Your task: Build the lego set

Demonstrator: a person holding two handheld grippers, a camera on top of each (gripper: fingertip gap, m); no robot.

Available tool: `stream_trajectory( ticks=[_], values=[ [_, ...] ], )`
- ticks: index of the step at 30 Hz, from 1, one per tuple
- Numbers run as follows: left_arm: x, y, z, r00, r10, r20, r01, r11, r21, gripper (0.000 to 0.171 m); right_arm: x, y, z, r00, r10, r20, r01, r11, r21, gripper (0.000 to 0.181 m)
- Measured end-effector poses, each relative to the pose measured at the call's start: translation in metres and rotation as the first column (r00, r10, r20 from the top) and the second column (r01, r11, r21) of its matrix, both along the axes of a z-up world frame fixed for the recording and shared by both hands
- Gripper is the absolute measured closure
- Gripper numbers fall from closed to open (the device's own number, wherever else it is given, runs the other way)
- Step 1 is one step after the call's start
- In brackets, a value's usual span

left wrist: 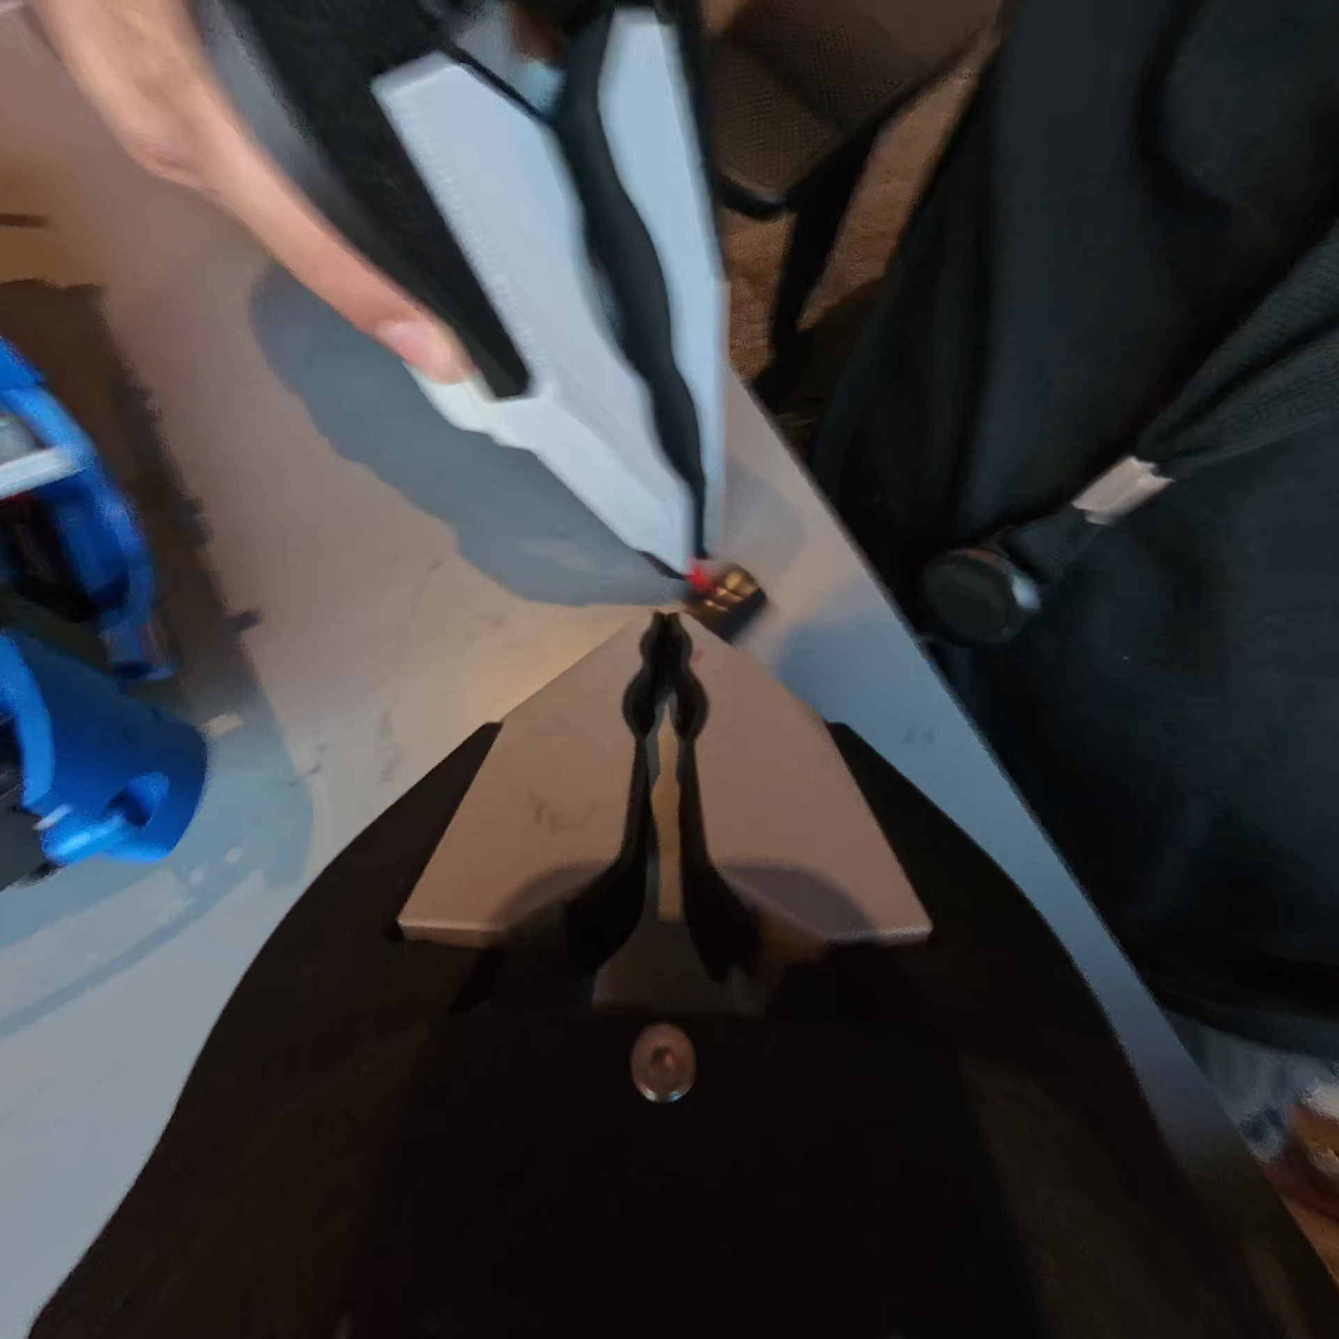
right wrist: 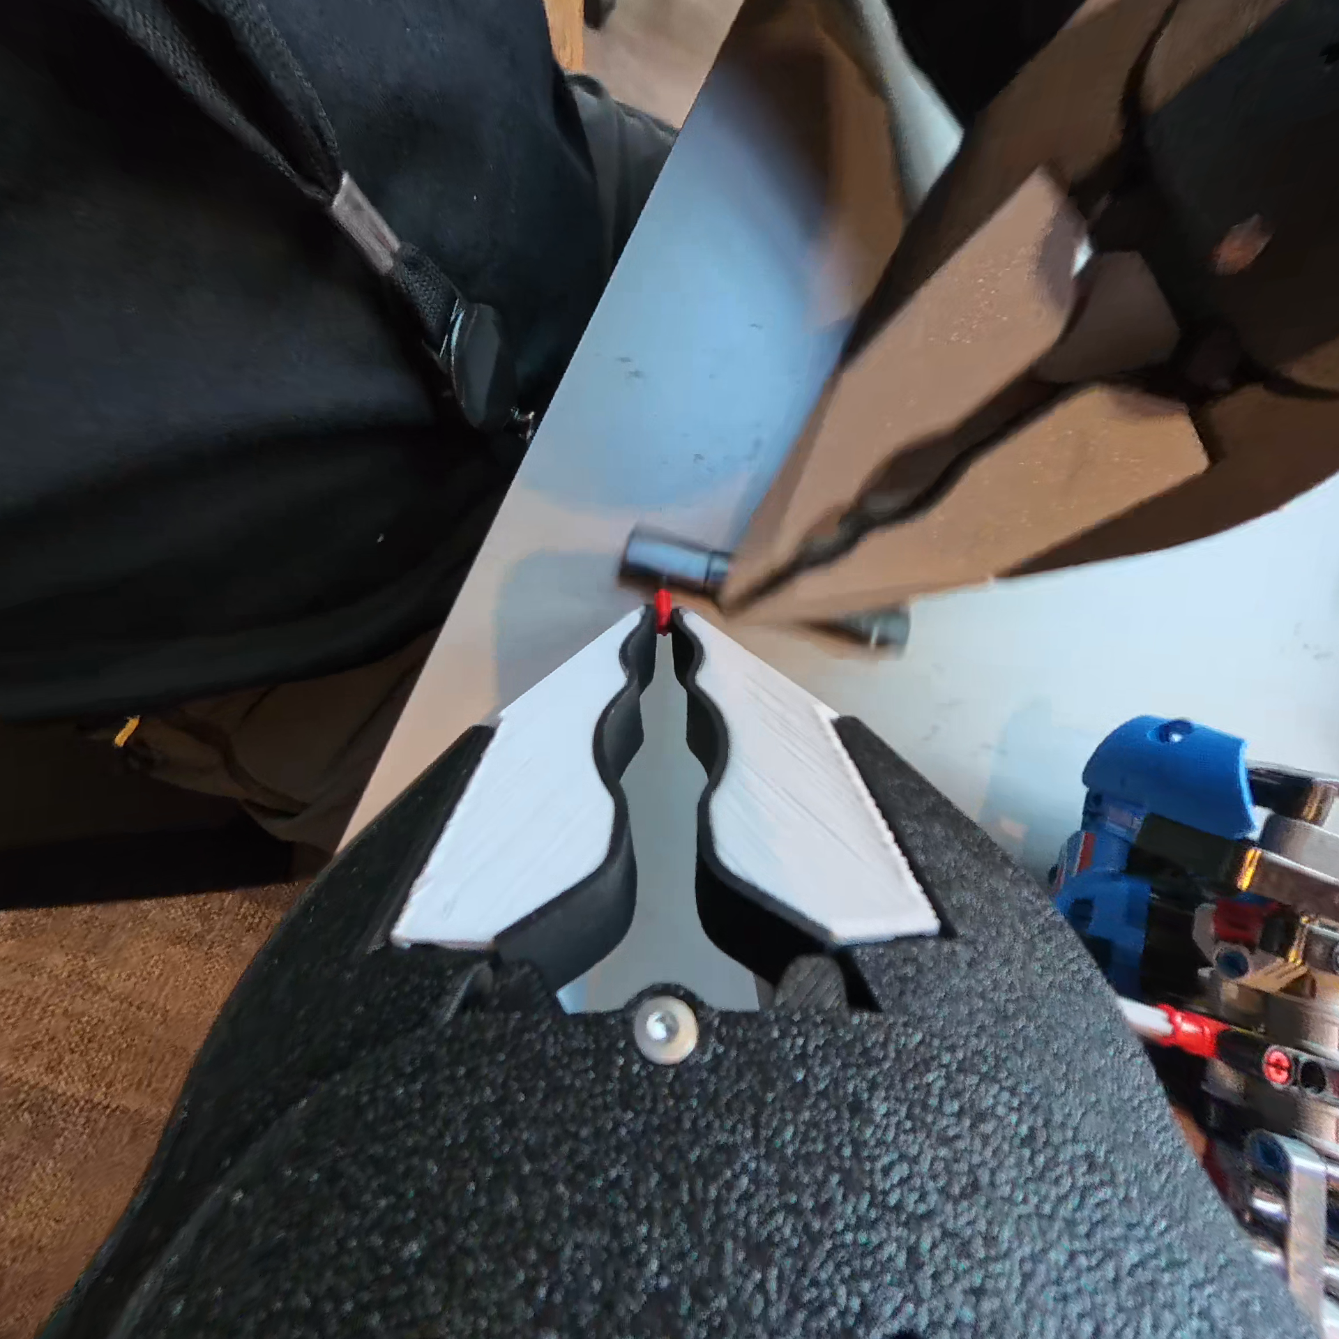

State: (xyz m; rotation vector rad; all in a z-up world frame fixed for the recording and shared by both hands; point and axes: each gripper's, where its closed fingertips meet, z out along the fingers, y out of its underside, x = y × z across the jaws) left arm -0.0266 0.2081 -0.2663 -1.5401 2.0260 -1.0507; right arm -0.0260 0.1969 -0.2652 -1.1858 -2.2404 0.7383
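Note:
My right gripper point(right wrist: 661, 617) has white fingers and is shut on a tiny red pin point(right wrist: 661, 603), held low over the table. It also shows in the left wrist view point(left wrist: 692, 569), coming in from above with the red pin point(left wrist: 699, 577). A small dark Lego piece point(right wrist: 670, 565) lies on the table just beyond the pin and also shows in the left wrist view point(left wrist: 728, 590). My left gripper point(left wrist: 664, 624) is shut with nothing between its tips, just short of the dark piece. In the right wrist view it point(right wrist: 732, 595) sits by that piece's right end.
A partly built blue Lego model point(right wrist: 1174, 833) stands on the white table point(right wrist: 1087, 652), also in the left wrist view point(left wrist: 87, 652). A small grey piece point(right wrist: 877, 627) lies near the left gripper. The table edge point(left wrist: 906, 637) runs diagonally, with a person in black clothing point(right wrist: 253, 362) beyond it.

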Motion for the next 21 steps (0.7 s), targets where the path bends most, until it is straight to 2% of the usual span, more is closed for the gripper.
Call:
stream_trajectory(
  ticks=[1,4,6,10,15,17,19,21],
  values=[
    [0.003,0.007,-0.007,0.999,0.036,-0.021,-0.035,0.998,0.055,0.171,-0.005,-0.004,0.001,1.000,0.005,-0.014,-0.005,1.000,-0.002,0.177],
    [0.008,0.002,-0.008,1.000,-0.012,-0.029,0.015,0.993,0.114,0.171,-0.007,-0.002,-0.007,0.998,-0.005,0.055,0.002,0.998,0.055,0.177],
    [0.005,0.017,-0.008,0.997,0.057,-0.056,-0.046,0.983,0.176,0.171,-0.004,0.001,-0.006,0.998,-0.031,0.059,0.030,0.999,0.022,0.177],
    [-0.003,0.021,-0.006,0.991,0.130,-0.020,-0.127,0.987,0.101,0.171,-0.003,0.001,-0.008,0.995,-0.088,0.038,0.089,0.995,-0.042,0.177],
    [-0.033,0.027,0.028,0.977,0.213,0.008,-0.211,0.962,0.174,0.170,-0.003,0.007,-0.008,0.987,-0.160,0.009,0.160,0.986,-0.036,0.177],
    [-0.042,0.022,0.036,0.963,0.268,-0.025,-0.262,0.954,0.148,0.151,-0.004,0.007,-0.007,0.984,-0.180,0.014,0.180,0.982,-0.053,0.177],
    [-0.040,0.010,0.033,0.945,0.322,-0.054,-0.315,0.944,0.101,0.131,-0.008,0.004,-0.005,0.981,-0.194,0.022,0.196,0.976,-0.097,0.177],
    [-0.033,-0.003,0.020,0.929,0.366,-0.060,-0.358,0.927,0.110,0.125,-0.011,0.003,-0.004,0.976,-0.216,0.026,0.218,0.968,-0.124,0.177]
  ],
)
